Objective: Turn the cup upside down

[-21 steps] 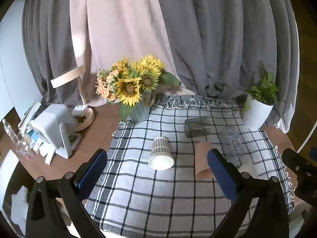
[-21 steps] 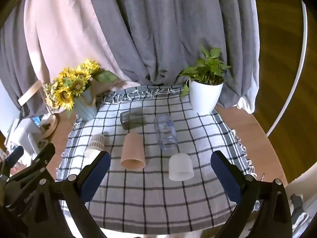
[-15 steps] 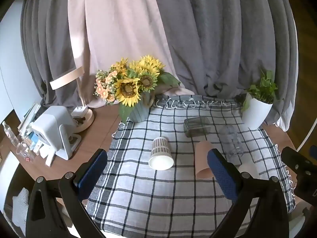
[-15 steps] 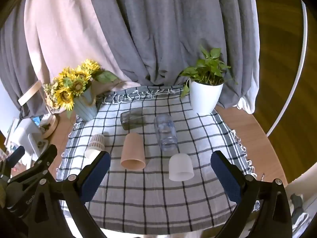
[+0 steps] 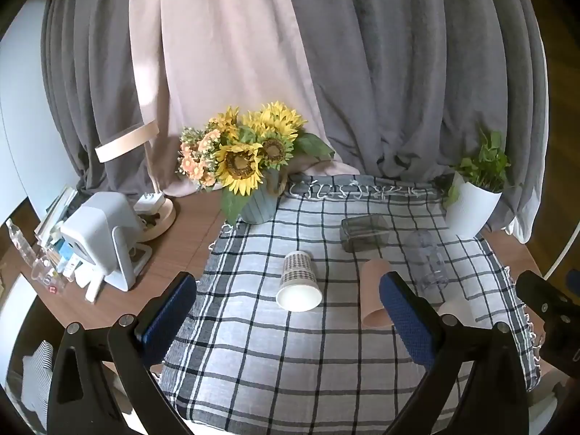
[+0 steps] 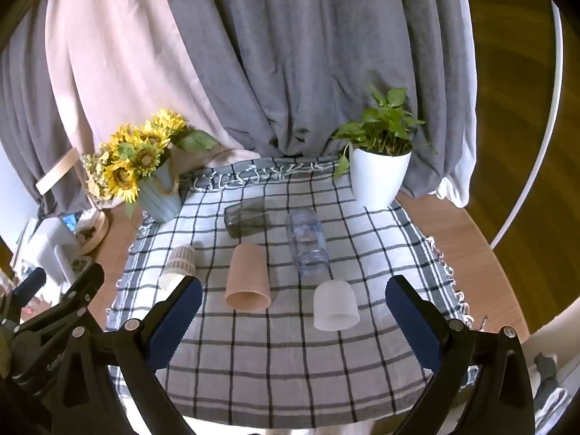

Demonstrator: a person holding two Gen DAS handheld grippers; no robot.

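Bare checked cloth point(image 6: 290, 362) before cups point(image 6: 248, 279)

Grey curtains point(image 6: 297, 58) hang across the back of the room, with a pale pink drape point(image 5: 217, 72) between them on the left, sunlit in patches. In front stands a round wooden table point(image 6: 467, 250) covered by a checked cloth point(image 6: 275, 355) with a fringed far edge. Dark wooden floor point(image 6: 514, 72) shows to the right, and a white wall point(image 5: 14, 116) to the left.

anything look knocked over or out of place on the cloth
Yes: all five cups lie tipped on their sides on the checked cloth: patterned paper cup, tan cup, frosted white cup, clear cup, dark glass. No spill is visible.
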